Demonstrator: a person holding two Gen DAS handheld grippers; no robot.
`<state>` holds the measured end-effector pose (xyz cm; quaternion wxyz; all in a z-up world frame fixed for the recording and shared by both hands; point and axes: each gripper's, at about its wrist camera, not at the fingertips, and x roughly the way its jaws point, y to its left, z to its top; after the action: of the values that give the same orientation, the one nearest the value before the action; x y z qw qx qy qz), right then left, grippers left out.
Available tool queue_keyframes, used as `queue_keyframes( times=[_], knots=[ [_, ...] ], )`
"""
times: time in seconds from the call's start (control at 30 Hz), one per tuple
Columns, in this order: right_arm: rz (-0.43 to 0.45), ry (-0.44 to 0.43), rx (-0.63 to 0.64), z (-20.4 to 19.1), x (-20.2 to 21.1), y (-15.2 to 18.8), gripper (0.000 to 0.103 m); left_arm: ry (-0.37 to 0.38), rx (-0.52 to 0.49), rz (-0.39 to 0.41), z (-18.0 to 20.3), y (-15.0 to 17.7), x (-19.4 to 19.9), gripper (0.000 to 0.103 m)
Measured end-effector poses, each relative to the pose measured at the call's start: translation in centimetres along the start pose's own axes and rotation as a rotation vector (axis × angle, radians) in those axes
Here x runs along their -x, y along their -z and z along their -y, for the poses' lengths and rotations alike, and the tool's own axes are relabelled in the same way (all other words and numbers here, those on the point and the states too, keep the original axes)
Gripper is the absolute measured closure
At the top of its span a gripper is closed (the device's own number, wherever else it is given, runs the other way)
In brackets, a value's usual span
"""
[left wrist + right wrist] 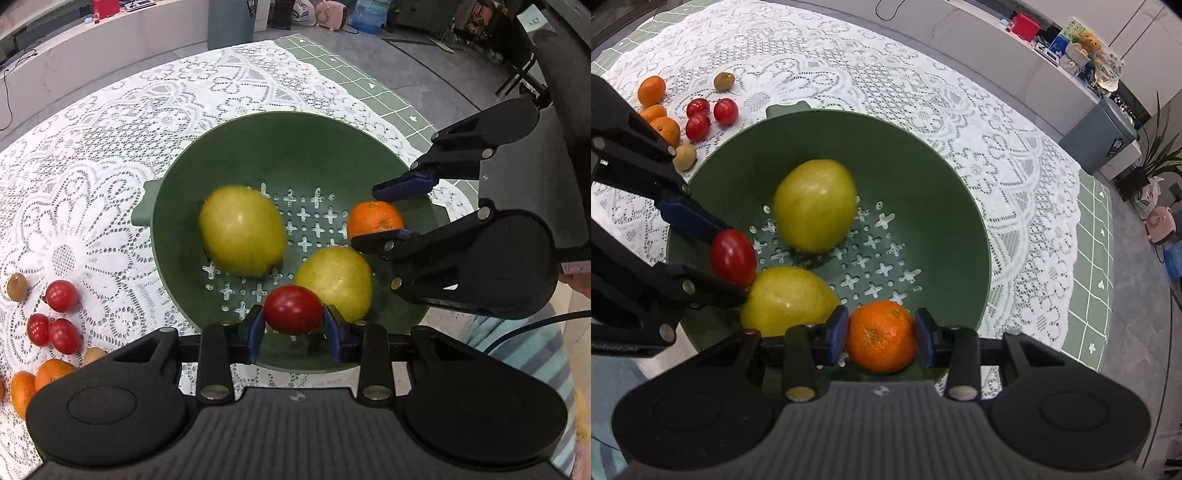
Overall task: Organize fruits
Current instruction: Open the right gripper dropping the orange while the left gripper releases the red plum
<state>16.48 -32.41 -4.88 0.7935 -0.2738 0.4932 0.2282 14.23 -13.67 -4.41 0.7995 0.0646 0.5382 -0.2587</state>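
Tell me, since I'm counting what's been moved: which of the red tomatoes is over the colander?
The tomato clamped in the left gripper, held above the green colander. The other three tomatoes lie on the lace tablecloth.

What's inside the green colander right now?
Two yellow-green fruits lie loose in the colander. The left gripper holds a tomato over it; the right gripper holds a tangerine. The grippers hide the colander's near wall.

I see a white lace tablecloth [110,166] over a green gridded mat [351,70]. Beyond it stand a grey bin [1104,136] and a potted plant [1161,155].
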Motion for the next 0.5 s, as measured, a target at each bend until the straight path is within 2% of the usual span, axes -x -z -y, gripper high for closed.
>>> queue_keyframes(
  times=[0.27,0.4,0.5],
  knots=[
    [0.008,0.003,0.016,-0.5,0.6,-0.2,0.065,0.002,0.001,0.019,0.2,0.1,0.0,0.061],
    [0.022,0.007,0.020,-0.7,1.3,-0.3,0.058,0.010,-0.002,0.037,0.2,0.5,0.8,0.059],
    [0.032,0.010,0.016,-0.7,1.8,-0.2,0.058,0.026,0.002,0.059,0.2,0.7,1.7,0.058]
  ],
)
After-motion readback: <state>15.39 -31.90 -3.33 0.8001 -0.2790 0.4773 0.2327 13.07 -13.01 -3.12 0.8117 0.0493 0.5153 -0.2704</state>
